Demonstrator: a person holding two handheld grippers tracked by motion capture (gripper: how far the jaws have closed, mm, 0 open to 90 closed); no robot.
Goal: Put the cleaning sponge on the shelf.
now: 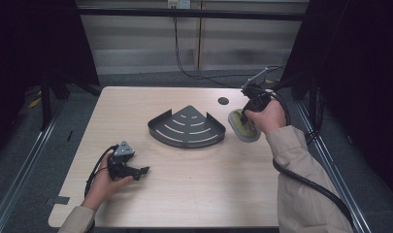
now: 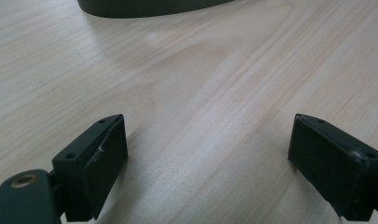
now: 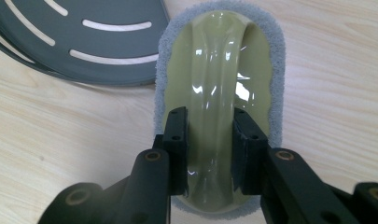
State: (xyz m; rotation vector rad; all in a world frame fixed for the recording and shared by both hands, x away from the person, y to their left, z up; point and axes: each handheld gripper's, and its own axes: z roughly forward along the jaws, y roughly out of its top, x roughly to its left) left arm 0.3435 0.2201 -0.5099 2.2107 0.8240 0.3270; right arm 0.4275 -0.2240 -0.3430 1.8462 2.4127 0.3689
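Right gripper (image 3: 209,140): jaws clamped on scrub pad (image 3: 219,60) handle; pad beside rack (image 1: 187,127), seemingly lifted; placing remains; left gripper (image 2: 205,158) open, empty.

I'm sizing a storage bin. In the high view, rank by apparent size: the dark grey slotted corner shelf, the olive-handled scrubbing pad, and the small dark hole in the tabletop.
1. Dark grey fan-shaped slotted corner shelf, clearly largest.
2. Olive-green plastic-handled scrubbing pad with grey fleece edge, partly hidden by the right gripper clamped on it, yet plainly smaller.
3. Small dark round hole in the pale wooden table, smallest.
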